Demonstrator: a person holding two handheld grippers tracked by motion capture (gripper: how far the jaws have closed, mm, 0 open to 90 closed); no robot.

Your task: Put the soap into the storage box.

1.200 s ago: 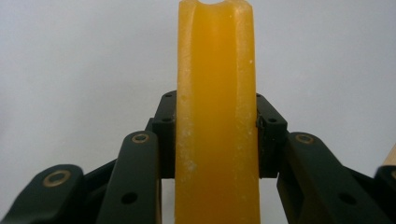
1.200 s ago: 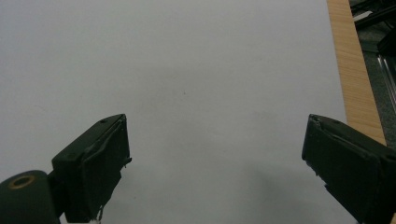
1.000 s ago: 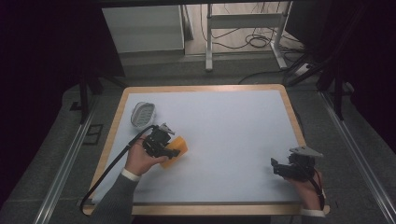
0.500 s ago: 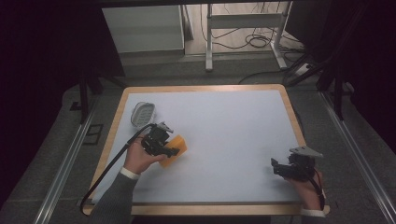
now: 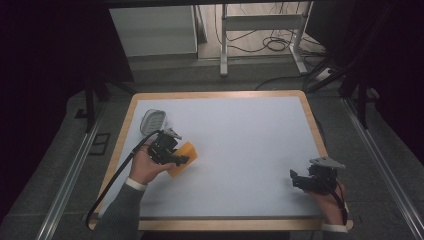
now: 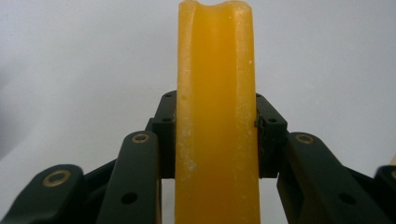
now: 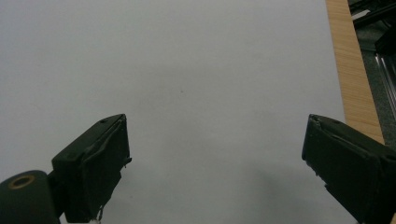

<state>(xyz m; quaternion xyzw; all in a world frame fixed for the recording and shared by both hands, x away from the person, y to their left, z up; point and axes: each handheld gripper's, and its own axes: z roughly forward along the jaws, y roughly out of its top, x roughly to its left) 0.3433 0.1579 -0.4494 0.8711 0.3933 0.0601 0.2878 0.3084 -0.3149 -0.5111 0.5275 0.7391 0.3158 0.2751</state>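
Dim room, cables and a metal frame on the floor beyond; white counter [image 5: 240, 150] with a wooden rim.

High view: my left hand-held gripper [image 5: 172, 152] grasps the orange sponge [image 5: 184, 157] at the counter's left, near the grey mesh dish [image 5: 152, 120]. Over the last second it has edged slightly toward that dish; I judge a carry is starting. My right hand-held gripper [image 5: 300, 181] rests near the right edge, unmoved.

Left gripper view: sponge [image 6: 215, 116] stands upright, clenched between both jaws, pads touching its sides.

Right gripper view: jaws spread wide, nothing between them, bare counter [image 7: 196, 70] ahead.
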